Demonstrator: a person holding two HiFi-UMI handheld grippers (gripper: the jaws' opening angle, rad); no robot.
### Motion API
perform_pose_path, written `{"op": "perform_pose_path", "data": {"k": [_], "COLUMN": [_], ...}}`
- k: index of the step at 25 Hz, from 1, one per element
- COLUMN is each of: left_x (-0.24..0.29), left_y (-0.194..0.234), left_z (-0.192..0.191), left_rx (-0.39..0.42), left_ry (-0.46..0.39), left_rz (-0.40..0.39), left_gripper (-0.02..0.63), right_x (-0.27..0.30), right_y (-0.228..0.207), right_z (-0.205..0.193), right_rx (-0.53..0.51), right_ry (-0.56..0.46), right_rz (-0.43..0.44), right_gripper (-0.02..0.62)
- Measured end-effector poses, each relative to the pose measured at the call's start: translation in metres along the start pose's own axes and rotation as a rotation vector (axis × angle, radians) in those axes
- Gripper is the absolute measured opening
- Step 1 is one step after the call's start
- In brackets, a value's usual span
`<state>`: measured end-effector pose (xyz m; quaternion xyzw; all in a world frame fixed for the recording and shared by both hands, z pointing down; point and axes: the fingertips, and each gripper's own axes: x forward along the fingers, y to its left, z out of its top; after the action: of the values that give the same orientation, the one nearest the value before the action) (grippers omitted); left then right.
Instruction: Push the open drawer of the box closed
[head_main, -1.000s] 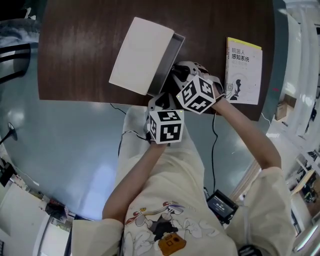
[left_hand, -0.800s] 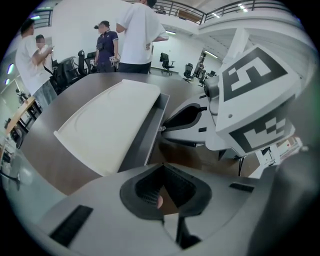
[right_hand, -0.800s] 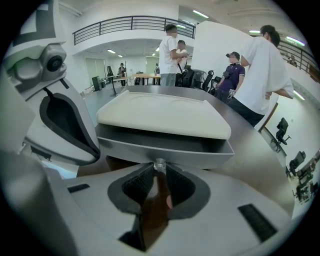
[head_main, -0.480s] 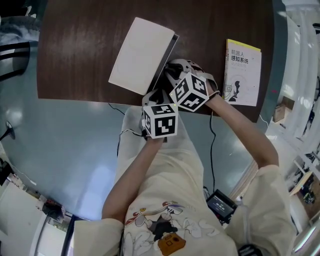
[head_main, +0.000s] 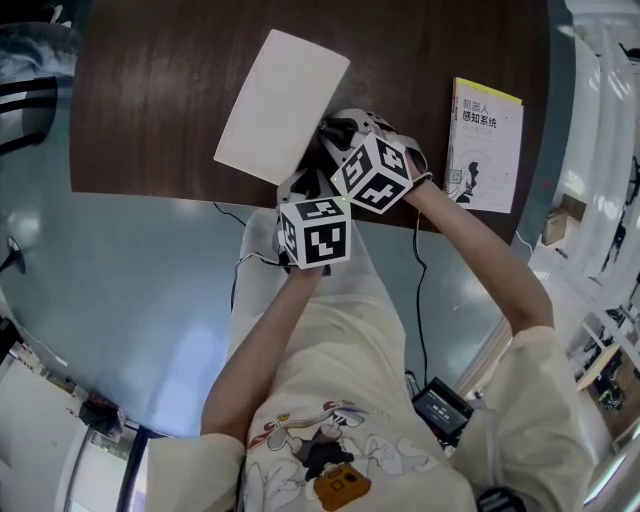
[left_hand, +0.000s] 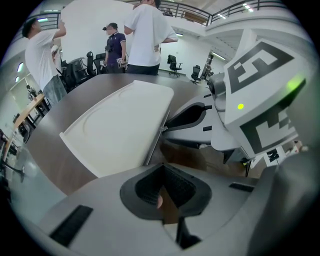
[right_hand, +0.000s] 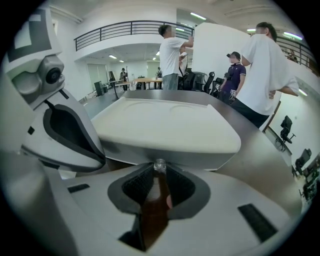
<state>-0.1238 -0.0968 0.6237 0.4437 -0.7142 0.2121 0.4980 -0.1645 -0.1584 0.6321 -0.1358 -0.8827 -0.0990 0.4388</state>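
**Two hand-held tools at the drawer side of a white box**

Head view: a flat white box (head_main: 280, 105) lies at an angle on a dark wood worktop (head_main: 150, 100), in the upper middle of the frame. Both tools meet at its lower right edge. The right tool (head_main: 338, 135) is against the box, and the left tool (head_main: 297, 188) is just below it, by the box's corner. A book (head_main: 487, 145) lies well apart at the right. The floor below is pale and glossy.

Left gripper view: the left tool's jaws are drawn together and empty, near the box's corner.

Right gripper view: the front of the grey drawer (right_hand: 165, 150) crosses the middle and looks almost or fully pushed in. The right tool's jaws pinch its small clear knob (right_hand: 159, 164).

The box looks stiff and light, so it is likely to slide on the smooth worktop. It is best pressed squarely on the drawer front by the knob, with the box braced. Behind, people stand in a bright open office with a railed balcony.
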Motion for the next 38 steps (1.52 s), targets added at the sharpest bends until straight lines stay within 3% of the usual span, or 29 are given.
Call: {"op": "perform_pose_path", "data": {"k": [7,13,25,38], "left_x": [0.0,0.001,-0.026,-0.082], "left_y": [0.002,-0.002,-0.007,-0.022], "left_z": [0.004,0.003,0.014,0.033], "left_rx": [0.017,0.009,0.064,0.218], "left_ry": [-0.009,-0.009,-0.048,-0.118], "left_rz": [0.01,0.001,-0.039,-0.132], "left_gripper": [0.006,0.006,0.006,0.006], "right_x": [0.001,-0.002,-0.04,-0.12], "right_y": [0.001,-0.002,-0.005,0.014], "right_z": [0.005,0.005,0.009,0.027], "right_rx": [-0.016,0.077,0.171,0.303], "right_ry": [-0.02,-0.04,-0.067,-0.152], "right_rz": [0.039,0.074,0.02,-0.13], "right_gripper": [0.081,0.088,0.106,0.089]}}
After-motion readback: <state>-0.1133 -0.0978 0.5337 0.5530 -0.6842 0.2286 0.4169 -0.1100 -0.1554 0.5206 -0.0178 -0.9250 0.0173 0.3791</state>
